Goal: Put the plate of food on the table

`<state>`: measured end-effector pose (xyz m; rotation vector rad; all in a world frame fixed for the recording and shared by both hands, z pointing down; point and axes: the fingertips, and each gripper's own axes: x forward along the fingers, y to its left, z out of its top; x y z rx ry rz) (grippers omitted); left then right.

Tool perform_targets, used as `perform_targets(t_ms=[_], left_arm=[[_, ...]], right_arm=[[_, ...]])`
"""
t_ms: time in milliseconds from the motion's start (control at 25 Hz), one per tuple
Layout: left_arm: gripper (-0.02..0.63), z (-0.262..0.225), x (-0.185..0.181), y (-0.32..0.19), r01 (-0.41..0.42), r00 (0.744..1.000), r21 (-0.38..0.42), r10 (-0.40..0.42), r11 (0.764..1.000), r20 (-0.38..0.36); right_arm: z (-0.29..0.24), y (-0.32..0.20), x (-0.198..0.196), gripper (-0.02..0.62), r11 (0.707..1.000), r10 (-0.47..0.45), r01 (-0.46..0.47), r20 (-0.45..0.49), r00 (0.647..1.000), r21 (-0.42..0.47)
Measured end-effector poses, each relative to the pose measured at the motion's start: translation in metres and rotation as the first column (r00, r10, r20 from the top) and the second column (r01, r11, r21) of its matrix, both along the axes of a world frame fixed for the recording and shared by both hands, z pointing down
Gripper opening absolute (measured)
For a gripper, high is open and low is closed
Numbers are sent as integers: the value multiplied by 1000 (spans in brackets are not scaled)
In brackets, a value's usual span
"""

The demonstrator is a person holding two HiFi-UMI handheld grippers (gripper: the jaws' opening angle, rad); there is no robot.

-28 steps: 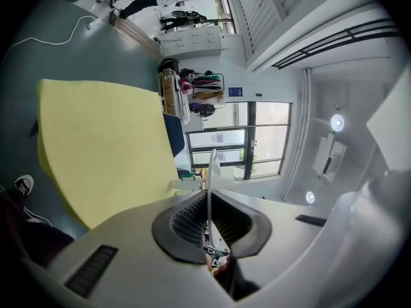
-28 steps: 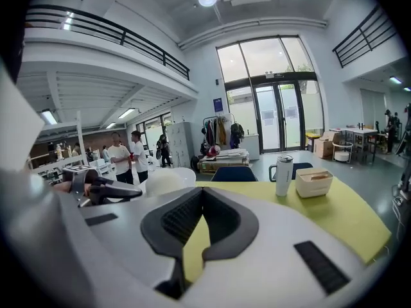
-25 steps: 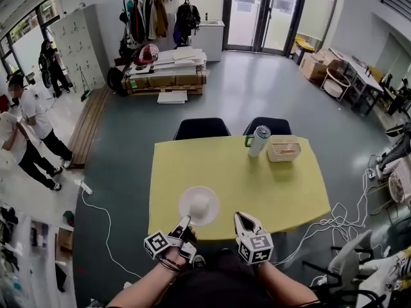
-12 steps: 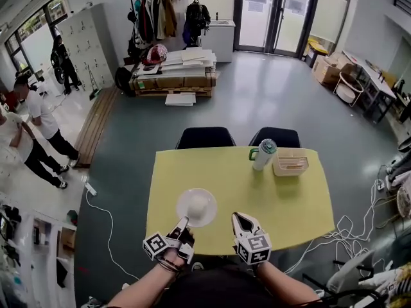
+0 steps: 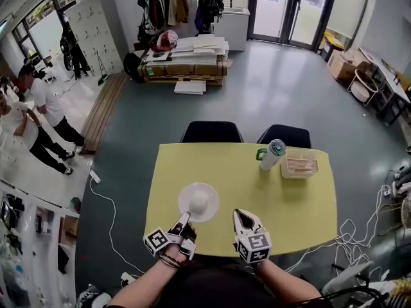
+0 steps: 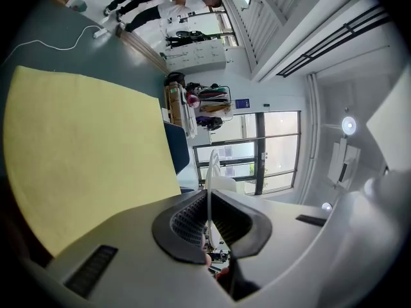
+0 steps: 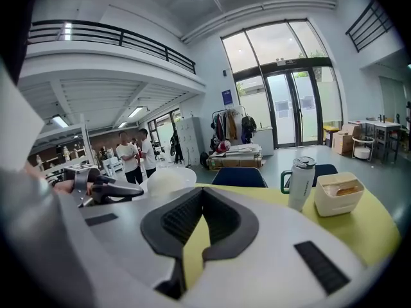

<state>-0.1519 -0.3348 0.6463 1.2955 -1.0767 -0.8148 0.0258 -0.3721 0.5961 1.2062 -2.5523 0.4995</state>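
A white plate (image 5: 198,201) carrying a pale mound of food hangs just above the near part of the yellow table (image 5: 289,204). My left gripper (image 5: 186,219) is shut on the plate's near rim. The left gripper view shows that rim (image 6: 209,178) edge-on, pinched between the ribbed pads of the left gripper (image 6: 207,197). To the right of the plate, over the table's near edge, my right gripper (image 5: 239,215) is shut and holds nothing. In the right gripper view the right gripper (image 7: 202,191) has its tips together, with the plate (image 7: 168,178) off to the left.
A lidded bottle (image 5: 273,154) and a cream box (image 5: 300,165) stand at the table's far right corner. Two dark chairs (image 5: 212,132) are tucked in along the far side. A white cable (image 5: 106,201) lies on the floor to the left, where people (image 5: 38,114) stand.
Both grippers have moved forward over the table, and the plate went further in from the near edge with the left one. Neither pair of jaws has changed.
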Motion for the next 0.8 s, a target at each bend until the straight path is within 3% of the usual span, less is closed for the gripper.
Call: perform_targets(t_ms=[320, 800], left_arm=[[17, 24, -9, -28, -55, 998, -56, 56, 997, 1], [17, 103, -19, -84, -111, 994, -139, 108, 984, -23]], right_arm=[[9, -16, -10, 11, 999, 40, -40, -21, 999, -22], [27, -47, -22, 11, 995, 94, -95, -32, 995, -31]])
